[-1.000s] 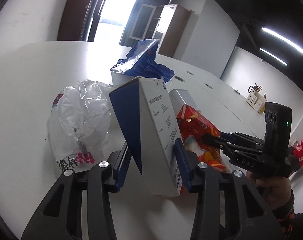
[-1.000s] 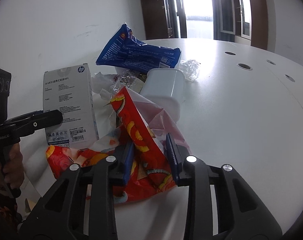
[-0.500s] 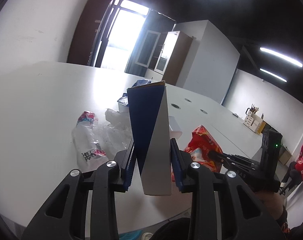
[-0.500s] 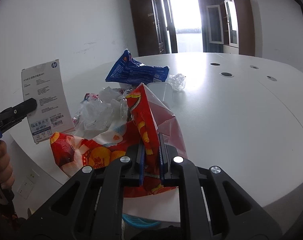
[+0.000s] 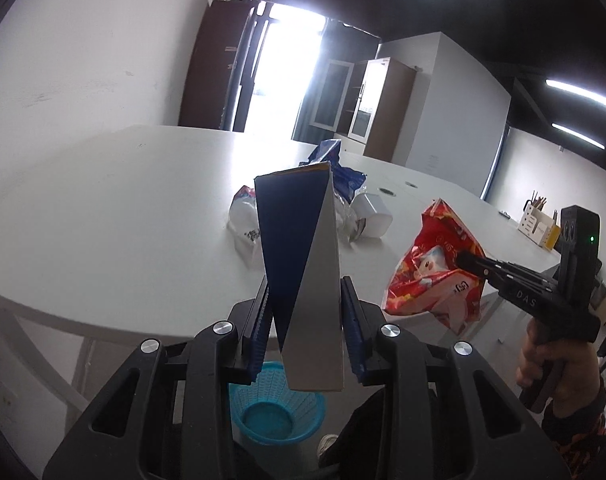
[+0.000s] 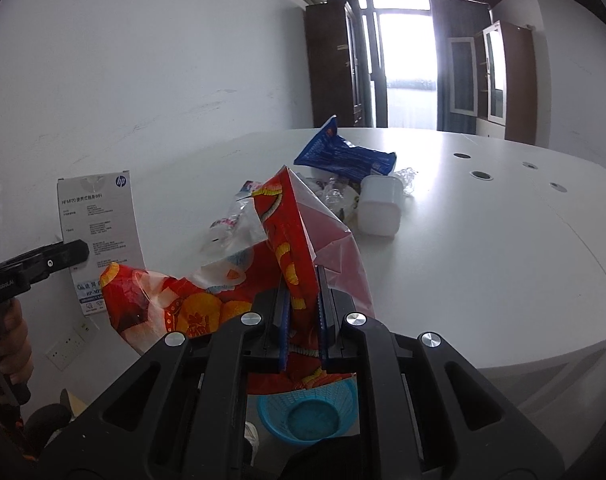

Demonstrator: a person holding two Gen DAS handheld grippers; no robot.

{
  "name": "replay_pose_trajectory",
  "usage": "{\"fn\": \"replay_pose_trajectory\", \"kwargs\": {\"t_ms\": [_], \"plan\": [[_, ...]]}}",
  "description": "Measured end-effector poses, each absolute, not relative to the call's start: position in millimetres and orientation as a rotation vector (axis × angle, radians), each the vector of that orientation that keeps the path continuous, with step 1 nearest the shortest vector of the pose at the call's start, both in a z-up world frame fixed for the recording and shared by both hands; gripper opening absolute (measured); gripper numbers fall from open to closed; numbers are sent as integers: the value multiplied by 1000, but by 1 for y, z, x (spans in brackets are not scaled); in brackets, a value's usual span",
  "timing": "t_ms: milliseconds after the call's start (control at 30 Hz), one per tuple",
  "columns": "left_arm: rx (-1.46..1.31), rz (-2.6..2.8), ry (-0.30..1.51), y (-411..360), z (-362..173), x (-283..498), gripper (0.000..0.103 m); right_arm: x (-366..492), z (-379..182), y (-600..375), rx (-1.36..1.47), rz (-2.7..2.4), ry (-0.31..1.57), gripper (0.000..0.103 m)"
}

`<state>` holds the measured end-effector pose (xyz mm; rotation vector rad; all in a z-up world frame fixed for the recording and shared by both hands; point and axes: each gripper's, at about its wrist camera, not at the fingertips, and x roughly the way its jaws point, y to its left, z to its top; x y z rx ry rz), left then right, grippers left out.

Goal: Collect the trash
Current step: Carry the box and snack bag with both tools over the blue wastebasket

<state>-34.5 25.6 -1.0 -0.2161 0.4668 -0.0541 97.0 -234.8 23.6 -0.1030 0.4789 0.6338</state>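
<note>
Left wrist view: your left gripper (image 5: 305, 316) clamps the box (image 5: 303, 264), right gripper (image 6: 303, 316) pinches the red bag (image 6: 287, 240); basket (image 6: 309, 412) below, empty. Blue bag (image 6: 343, 154), tub (image 6: 379, 210) and wrappers remain far on table (image 6: 483, 248).

Blue basket (image 5: 277, 410) below jaws: rim partly hidden behind box (image 5: 303, 280) and left gripper (image 5: 306, 320) frame. Small print on box (image 6: 99, 236) too fine to read. Clear wrappers (image 6: 239, 224) beyond jaws: partly hidden by red bag (image 6: 295, 256). Shoe (image 5: 327, 442) below jaws: mostly cut off. Desk organiser (image 5: 537, 224) far right of jaws: contents too small to tell.
</note>
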Motion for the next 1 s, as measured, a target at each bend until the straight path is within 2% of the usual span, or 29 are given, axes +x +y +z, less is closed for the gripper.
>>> {"fn": "replay_pose_trajectory", "kwargs": {"t_ms": [200,467,1000], "plan": [[-190,-42,524,23,-18,-65,32,66,1,-227,-137,676,529,10],[-188,-31,656,17,-66,-71,32,38,-56,-230,-167,713,671,10],[-252,15,855,25,-166,-35,32,74,-156,-211,-223,644,869,10]]}}
